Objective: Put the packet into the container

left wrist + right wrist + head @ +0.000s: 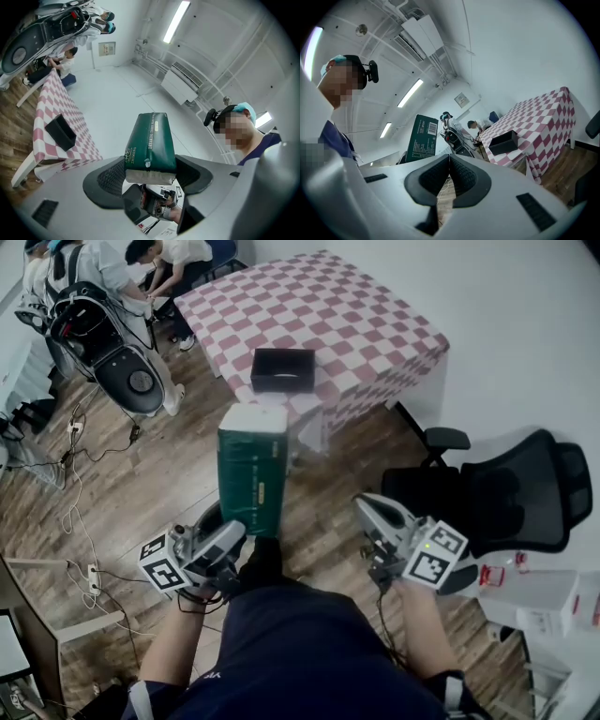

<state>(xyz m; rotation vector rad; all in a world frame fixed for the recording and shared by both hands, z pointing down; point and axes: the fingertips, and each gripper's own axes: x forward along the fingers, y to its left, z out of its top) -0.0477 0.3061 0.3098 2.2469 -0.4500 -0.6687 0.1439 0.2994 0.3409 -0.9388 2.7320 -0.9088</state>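
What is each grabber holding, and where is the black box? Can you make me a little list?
left gripper: shut on one end of the green packet
right gripper: shut, empty
container: black, on the checkered table, near its edge
packet in container: not yet, they are still apart

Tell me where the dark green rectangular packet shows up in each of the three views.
Head view: dark green rectangular packet at centre, standing up from the left gripper.
Left gripper view: packet at centre, clamped between the jaws.
Right gripper view: packet left of centre, barcode side showing.
Shared landmark: black open container on the red-and-white checked tablecloth.
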